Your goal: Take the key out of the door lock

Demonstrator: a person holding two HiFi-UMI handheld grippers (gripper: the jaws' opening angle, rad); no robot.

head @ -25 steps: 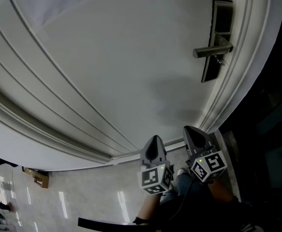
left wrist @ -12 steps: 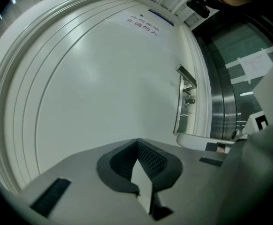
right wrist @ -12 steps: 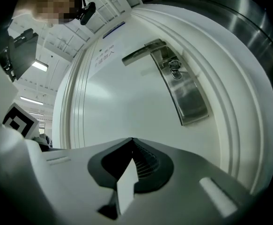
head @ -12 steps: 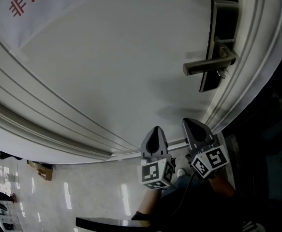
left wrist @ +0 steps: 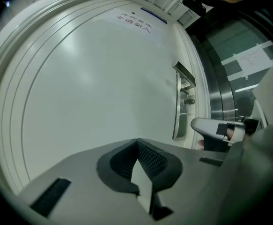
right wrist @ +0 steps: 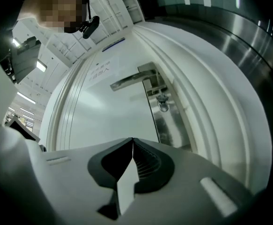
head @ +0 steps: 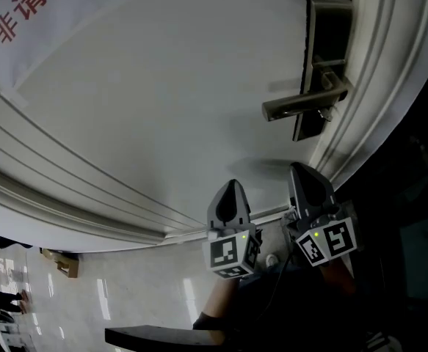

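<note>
**A:** Where do we see the key (right wrist: 163,104) at this moment?

**B:** We see it in the door lock (head: 321,64), just under the lever handle (head: 296,106), with its looped head hanging down. In the right gripper view it sits above our jaw tips and a little to their right, well apart from them.

**A:** And where do we have our two tools?

**B:** In the head view we hold them low and side by side, both below the lock. The left gripper (head: 230,185) is in front of the lower part of the white door (head: 162,116). The right gripper (head: 302,169) is nearer the moulded door frame (head: 360,108), roughly beneath the lock plate.

**A:** How do our jaws stand?

**B:** In each gripper view we see the ribbed pads meeting at the tips. Both pairs are pressed together, and neither has anything between its pads.

**A:** Are we touching the door or the handle?

**B:** Neither gripper is on the handle or the key, which are both well above our tips. We cannot tell how near the tips are to the door panel itself.

**A:** What else do we see around us?

**B:** A white sign (head: 23,9) with red characters lies at the upper left of the door, and a glossy floor (head: 140,299) shows below the door's bottom edge. In the left gripper view our right gripper shows at the right, beside the frame and below the lock.
</note>
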